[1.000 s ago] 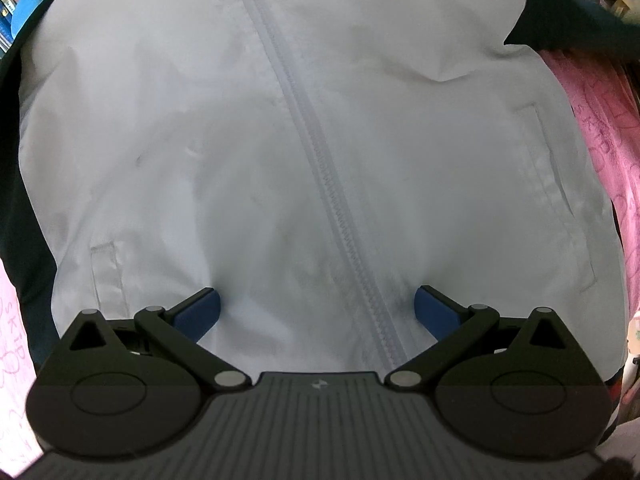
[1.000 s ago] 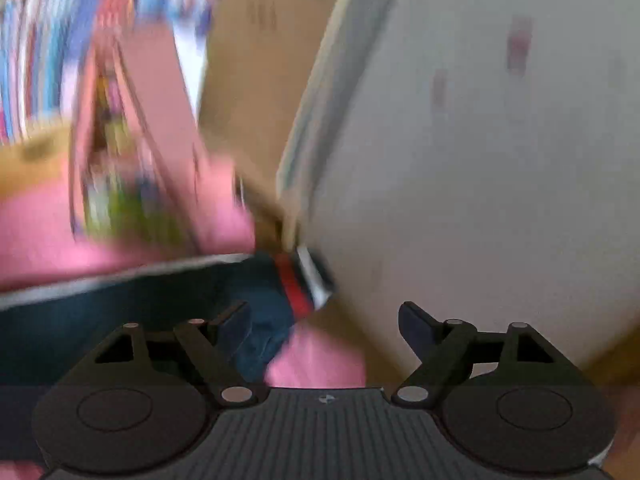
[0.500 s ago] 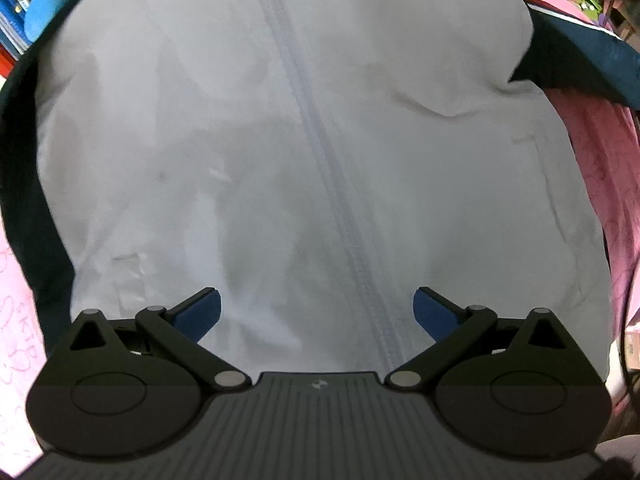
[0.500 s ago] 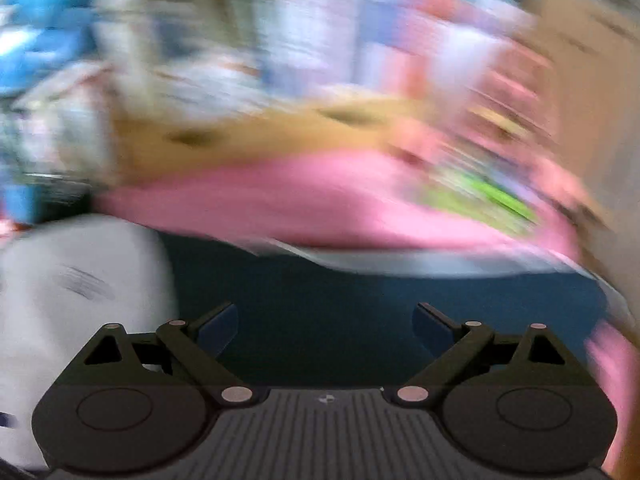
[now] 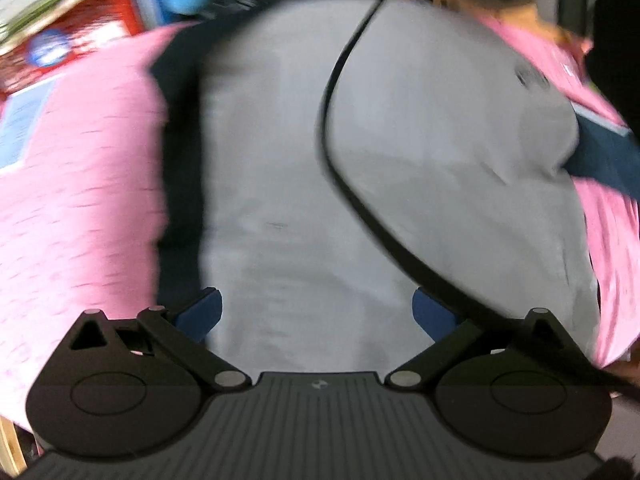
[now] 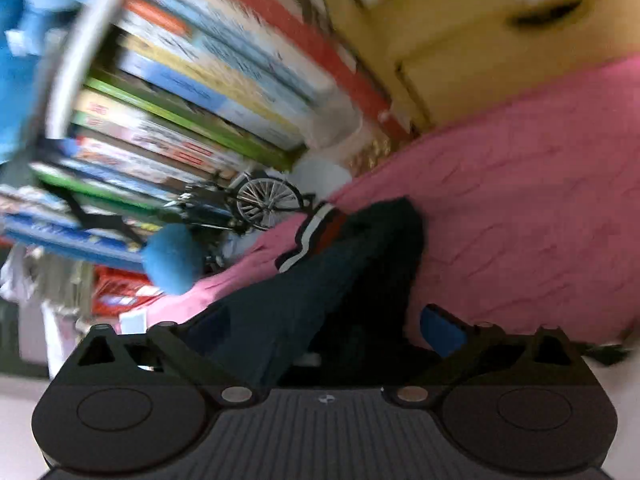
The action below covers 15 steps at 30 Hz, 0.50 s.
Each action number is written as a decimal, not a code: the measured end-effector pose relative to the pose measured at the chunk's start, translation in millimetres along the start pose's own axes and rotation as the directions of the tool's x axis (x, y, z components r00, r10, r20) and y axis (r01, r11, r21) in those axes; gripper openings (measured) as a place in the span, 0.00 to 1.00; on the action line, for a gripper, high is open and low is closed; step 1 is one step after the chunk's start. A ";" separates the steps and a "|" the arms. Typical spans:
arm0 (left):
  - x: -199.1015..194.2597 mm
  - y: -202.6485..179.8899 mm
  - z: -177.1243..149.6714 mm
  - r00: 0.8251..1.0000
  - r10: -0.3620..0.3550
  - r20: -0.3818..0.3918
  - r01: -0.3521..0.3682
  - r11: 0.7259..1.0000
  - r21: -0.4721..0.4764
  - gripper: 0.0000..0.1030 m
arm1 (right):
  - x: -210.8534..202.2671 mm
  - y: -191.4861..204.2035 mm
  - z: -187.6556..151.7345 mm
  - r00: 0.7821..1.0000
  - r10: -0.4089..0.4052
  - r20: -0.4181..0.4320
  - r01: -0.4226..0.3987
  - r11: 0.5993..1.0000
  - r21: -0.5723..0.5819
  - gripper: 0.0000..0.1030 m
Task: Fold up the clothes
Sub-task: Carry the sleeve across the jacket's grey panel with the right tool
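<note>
The pale grey zip-front jacket with navy sleeves [image 5: 420,168] lies flat on pink bedding [image 5: 80,184] (blurred). The left gripper [image 5: 318,312] hovers, fingers wide; the right gripper [image 6: 328,328], fingers closing, straddles its navy sleeve [image 6: 320,276].

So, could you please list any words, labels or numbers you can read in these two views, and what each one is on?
None can be read.
Book spines on the shelf: printed titles, too blurred.
Red box: white lettering and a blue round badge, too blurred.
Dark mark on the white jacket: a smudge, unreadable.
Pink sheet: dark marks only, motion-blurred.
</note>
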State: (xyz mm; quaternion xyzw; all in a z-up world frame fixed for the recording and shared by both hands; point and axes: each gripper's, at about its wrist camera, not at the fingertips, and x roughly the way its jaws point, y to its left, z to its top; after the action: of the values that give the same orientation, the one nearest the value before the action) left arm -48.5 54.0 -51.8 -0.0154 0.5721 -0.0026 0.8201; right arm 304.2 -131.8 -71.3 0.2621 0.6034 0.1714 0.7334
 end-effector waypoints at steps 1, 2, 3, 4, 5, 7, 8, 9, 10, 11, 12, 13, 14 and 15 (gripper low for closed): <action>-7.2 6.7 8.9 1.000 0.009 0.023 -0.009 0.999 -0.034 1.00 | 8.8 1.1 -1.6 1.000 -0.008 -0.004 0.008 1.000 0.028 0.29; -16.3 19.7 13.8 0.999 0.011 0.052 -0.008 0.997 -0.071 0.99 | 10.5 2.3 -4.1 1.000 -0.023 -0.001 0.023 0.998 0.052 0.11; -25.5 32.6 18.7 0.997 0.015 0.081 -0.006 0.994 -0.109 0.99 | 10.7 4.9 -7.3 0.999 -0.039 0.010 0.038 0.997 0.063 0.09; -34.6 45.6 23.6 0.994 0.019 0.109 -0.003 0.989 -0.146 0.99 | -2.2 17.5 -16.5 0.994 -0.050 0.092 0.053 0.998 -0.028 0.07; -43.8 59.5 29.4 0.990 0.021 0.140 0.005 0.983 -0.184 0.99 | -15.1 30.1 -25.7 0.983 -0.054 0.175 0.075 0.990 -0.117 0.07; -63.1 90.4 40.0 0.976 0.021 0.218 0.041 0.960 -0.277 0.99 | -44.2 60.6 -57.4 0.942 -0.044 0.334 0.166 0.924 -0.345 0.07; -71.7 102.6 43.4 0.967 0.025 0.252 0.058 0.948 -0.314 0.99 | -59.0 76.3 -79.0 0.916 -0.024 0.401 0.225 0.857 -0.463 0.07; -80.3 115.2 48.0 0.958 0.025 0.286 0.080 0.934 -0.348 0.99 | -65.6 78.8 -104.6 0.916 0.006 0.401 0.236 0.801 -0.549 0.07; -88.2 127.6 52.7 0.948 0.023 0.318 0.105 0.919 -0.380 0.99 | -72.3 81.3 -130.1 0.916 0.035 0.399 0.246 0.737 -0.629 0.07; -93.2 138.3 58.0 0.938 0.009 0.346 0.139 0.905 -0.402 0.99 | -79.0 83.9 -155.7 0.917 0.064 0.394 0.255 0.665 -0.702 0.07; -95.3 146.1 63.1 0.929 -0.010 0.369 0.174 0.893 -0.415 1.00 | -85.7 86.4 -181.3 0.918 0.093 0.385 0.263 0.585 -0.767 0.07; -96.5 151.7 68.3 0.921 -0.030 0.389 0.206 0.884 -0.420 1.00 | -92.4 88.9 -206.9 0.920 0.120 0.374 0.270 0.499 -0.824 0.07; -94.9 150.9 73.5 0.915 -0.054 0.401 0.231 0.883 -0.408 1.00 | -97.8 90.7 -231.4 0.923 0.142 0.356 0.272 0.412 -0.870 0.07; -92.4 148.7 78.9 0.912 -0.076 0.404 0.247 0.886 -0.392 1.00 | -93.7 86.8 -247.7 0.942 0.133 0.307 0.242 0.364 -0.900 0.07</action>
State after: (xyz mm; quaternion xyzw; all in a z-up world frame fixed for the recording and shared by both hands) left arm -8.4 206.3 57.9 -0.2465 0.3863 0.0586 0.8869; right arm 48.4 -71.2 21.1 -0.1928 0.2781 0.4100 0.8470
